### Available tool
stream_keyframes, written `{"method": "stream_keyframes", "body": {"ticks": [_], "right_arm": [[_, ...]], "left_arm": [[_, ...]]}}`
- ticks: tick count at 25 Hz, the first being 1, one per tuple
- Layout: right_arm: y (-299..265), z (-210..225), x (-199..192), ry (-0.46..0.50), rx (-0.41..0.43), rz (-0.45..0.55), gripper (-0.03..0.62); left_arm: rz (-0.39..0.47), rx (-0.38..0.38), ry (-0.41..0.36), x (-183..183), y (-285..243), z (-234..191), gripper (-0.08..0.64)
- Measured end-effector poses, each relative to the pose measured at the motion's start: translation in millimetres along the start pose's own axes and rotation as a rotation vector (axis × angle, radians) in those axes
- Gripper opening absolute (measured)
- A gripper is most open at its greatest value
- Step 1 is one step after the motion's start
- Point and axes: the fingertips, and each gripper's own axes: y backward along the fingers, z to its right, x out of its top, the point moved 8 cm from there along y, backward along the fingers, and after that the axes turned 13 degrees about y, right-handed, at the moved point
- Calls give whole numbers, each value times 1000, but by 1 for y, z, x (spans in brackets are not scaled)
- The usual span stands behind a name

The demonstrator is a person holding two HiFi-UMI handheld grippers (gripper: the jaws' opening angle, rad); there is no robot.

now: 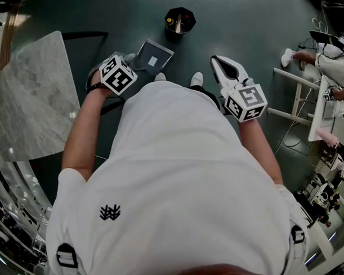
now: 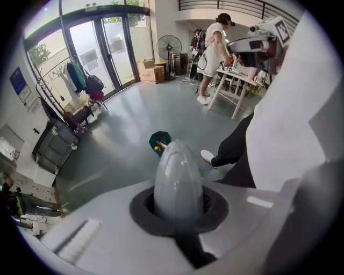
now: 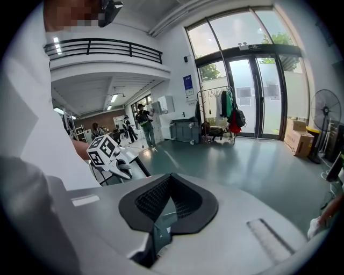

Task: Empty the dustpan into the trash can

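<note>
The dark six-sided trash can (image 1: 180, 19) stands on the green floor ahead of my feet, with small coloured items inside; it also shows past the left jaws (image 2: 160, 140). The grey dustpan (image 1: 152, 57) hangs in front of my left gripper (image 1: 118, 74). In the left gripper view its rounded grey handle (image 2: 177, 180) fills the black pads, and the left gripper (image 2: 177, 212) is shut on it. My right gripper (image 1: 230, 70) is held at the right, pointing forward. Its black pads (image 3: 185, 204) meet with nothing between them, so the right gripper (image 3: 169, 188) is shut.
A marble tabletop (image 1: 35, 94) lies at the left. A white table (image 1: 297, 98) with people around it stands at the right. Glass doors, a clothes rack (image 2: 80, 80) and a standing fan (image 2: 169, 48) line the far walls. Open green floor surrounds the can.
</note>
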Motion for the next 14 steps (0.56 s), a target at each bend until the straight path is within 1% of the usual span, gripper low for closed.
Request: {"method": "stream_keyframes", "body": {"ticks": [7,14], "right_arm": [[-8,5,4,10,18,-4,3],[-16,28,-4,5,27,-19,3]], "left_arm": [[10,10,9,0,-3,1,57],[14,32,34,12,-15,-6,57]]}}
